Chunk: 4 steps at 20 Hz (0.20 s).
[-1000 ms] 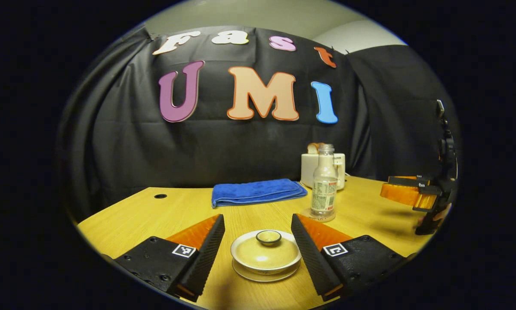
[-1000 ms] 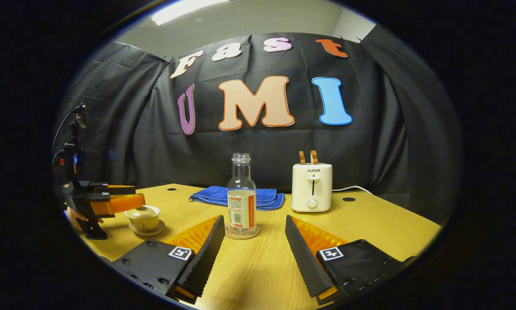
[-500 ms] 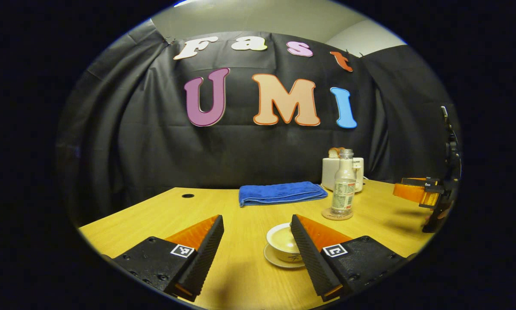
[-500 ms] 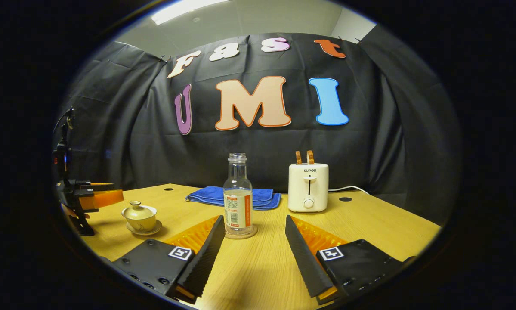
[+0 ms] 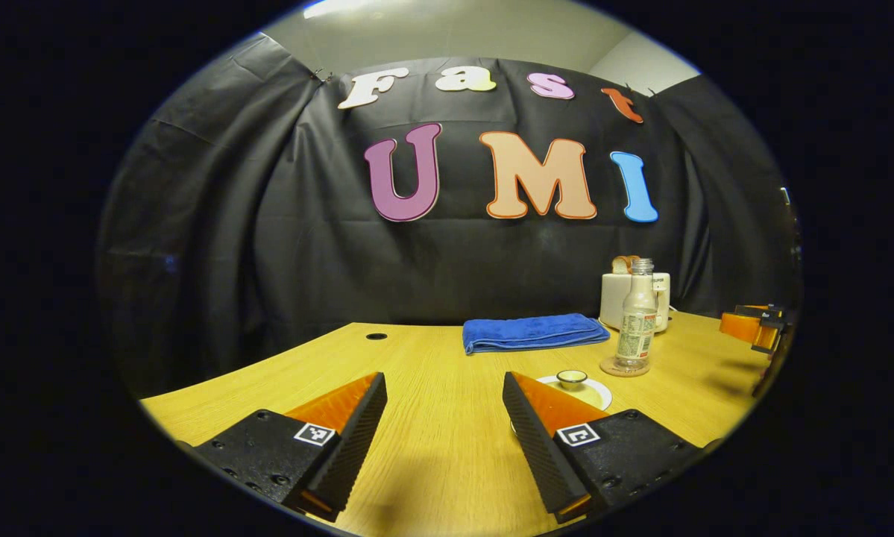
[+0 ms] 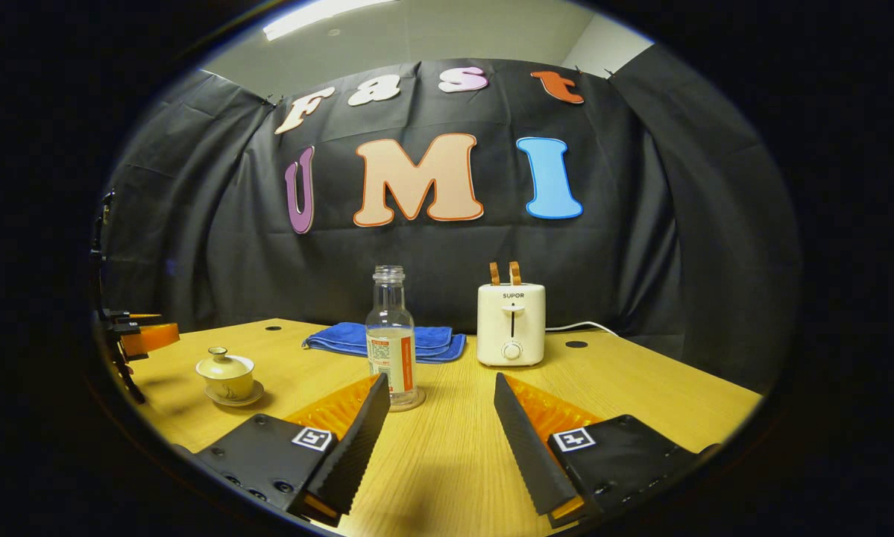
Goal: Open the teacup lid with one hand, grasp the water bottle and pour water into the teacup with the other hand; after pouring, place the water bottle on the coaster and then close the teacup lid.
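While a second ago the teacup lay centred between the left gripper's fingers, it now sits behind the right-hand finger in the left gripper view, with the lid [image 5: 575, 380] on the teacup [image 6: 225, 375]. The left gripper [image 5: 441, 429] has drawn back and swung aside with its fingers spread wide and nothing between them. The right gripper [image 6: 438, 432], likewise wide and empty, hovers short of the water bottle [image 6: 391, 337], which stands upright on the coaster [image 6: 405, 403], partly hidden by a finger. Blue towel [image 6: 384, 341] and toaster [image 6: 511, 323] stand behind. Whether the bottle holds less water cannot be told; lid down and bottle parked suggest the task is finished.
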Motion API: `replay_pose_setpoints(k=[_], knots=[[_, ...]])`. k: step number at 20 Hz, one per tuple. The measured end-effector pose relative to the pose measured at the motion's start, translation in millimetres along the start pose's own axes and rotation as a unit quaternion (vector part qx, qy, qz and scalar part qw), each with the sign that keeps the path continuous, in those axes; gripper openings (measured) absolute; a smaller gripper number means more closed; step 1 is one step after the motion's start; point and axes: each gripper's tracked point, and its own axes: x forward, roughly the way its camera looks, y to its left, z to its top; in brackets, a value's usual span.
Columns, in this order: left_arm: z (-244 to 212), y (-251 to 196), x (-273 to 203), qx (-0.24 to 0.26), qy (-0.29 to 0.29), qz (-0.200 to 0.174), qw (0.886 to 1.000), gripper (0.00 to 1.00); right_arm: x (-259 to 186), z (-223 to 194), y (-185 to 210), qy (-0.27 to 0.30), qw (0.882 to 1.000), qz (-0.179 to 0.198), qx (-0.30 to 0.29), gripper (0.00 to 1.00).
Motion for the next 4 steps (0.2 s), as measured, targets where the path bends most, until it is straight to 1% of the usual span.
replay_pose_setpoints(k=[4], knots=[[-1.0,-1.2,0.2,0.000,0.000,-0.002,1.000,0.92,0.1,0.1,0.1,0.000,1.000,0.001,0.000,0.94]])
